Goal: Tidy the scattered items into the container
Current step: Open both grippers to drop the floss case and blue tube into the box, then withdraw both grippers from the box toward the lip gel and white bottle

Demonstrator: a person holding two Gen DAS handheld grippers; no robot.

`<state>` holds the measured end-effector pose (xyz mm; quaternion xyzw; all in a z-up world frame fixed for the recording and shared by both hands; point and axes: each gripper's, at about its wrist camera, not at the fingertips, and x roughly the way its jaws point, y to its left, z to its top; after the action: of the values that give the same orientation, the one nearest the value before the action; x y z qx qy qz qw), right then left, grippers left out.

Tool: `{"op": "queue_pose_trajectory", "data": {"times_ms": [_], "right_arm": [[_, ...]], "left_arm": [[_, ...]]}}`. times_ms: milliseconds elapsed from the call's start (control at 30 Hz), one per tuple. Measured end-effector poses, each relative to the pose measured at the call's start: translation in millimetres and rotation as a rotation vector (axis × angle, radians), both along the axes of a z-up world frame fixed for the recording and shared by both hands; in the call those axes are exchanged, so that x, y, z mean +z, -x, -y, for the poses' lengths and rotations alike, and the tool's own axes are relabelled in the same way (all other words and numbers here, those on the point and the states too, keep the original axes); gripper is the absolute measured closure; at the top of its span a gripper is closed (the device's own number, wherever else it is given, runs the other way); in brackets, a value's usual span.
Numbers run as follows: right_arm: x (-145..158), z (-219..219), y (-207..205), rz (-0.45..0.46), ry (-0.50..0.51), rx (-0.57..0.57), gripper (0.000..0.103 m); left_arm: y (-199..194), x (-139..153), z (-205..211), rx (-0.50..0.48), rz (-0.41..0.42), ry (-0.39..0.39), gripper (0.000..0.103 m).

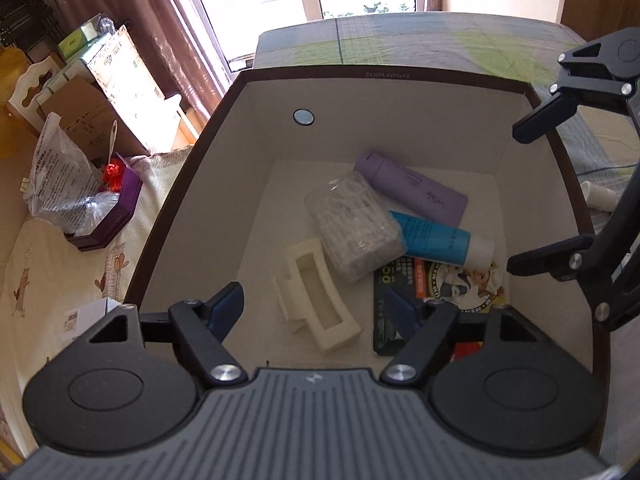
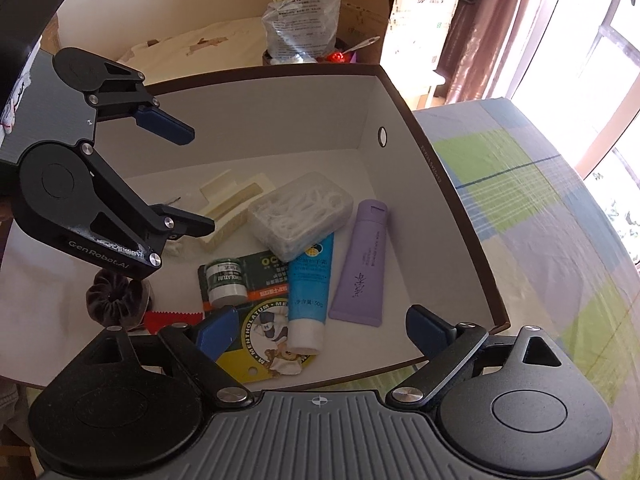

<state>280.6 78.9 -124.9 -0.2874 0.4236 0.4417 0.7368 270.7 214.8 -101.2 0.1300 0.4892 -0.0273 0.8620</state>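
Both grippers over box [image 1: 384, 76], jaws apart, holding nothing: left gripper [image 1: 320, 304], right gripper [image 2: 320, 328]. Already in box: purple tube [image 2: 360, 268], blue tube [image 2: 310, 280], floss case [image 2: 300, 210], cream clip [image 1: 316, 296], balm card [image 2: 256, 280], scrunchie [image 2: 116, 296].

Handling, as judgement: tubes light, soft, slick (pinch across the flat crimped end or at the cap). Floss case stiff but thin, likely to crack if squeezed; take across short sides. Clip rigid, grab one long bar. Card flat, hard to pinch; go for the raised jar. Scrunchie soft, any hold.

Right view only: scrunchie, red scrap [image 2: 172, 318], jar on card. Left view only: white bottle [image 1: 600, 196] outside box on bed (possibly one item left to tidy; can't confirm).
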Motion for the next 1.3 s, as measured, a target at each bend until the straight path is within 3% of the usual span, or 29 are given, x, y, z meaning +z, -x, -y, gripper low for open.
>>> {"op": "queue_pose_trajectory", "data": {"times_ms": [300,1300], "right_arm": [[9.5,1.2,6.3,-0.015,-0.001,-0.001,0.007],[84.9,46.7,57.6,0.027,-0.134,-0.101,0.007]], "left_arm": [[16.5,14.0,9.4,-0.002,-0.035,-0.041,0.024],[89.7,86.9,40.6,0.049,-0.007,0.013,0.021]]}}
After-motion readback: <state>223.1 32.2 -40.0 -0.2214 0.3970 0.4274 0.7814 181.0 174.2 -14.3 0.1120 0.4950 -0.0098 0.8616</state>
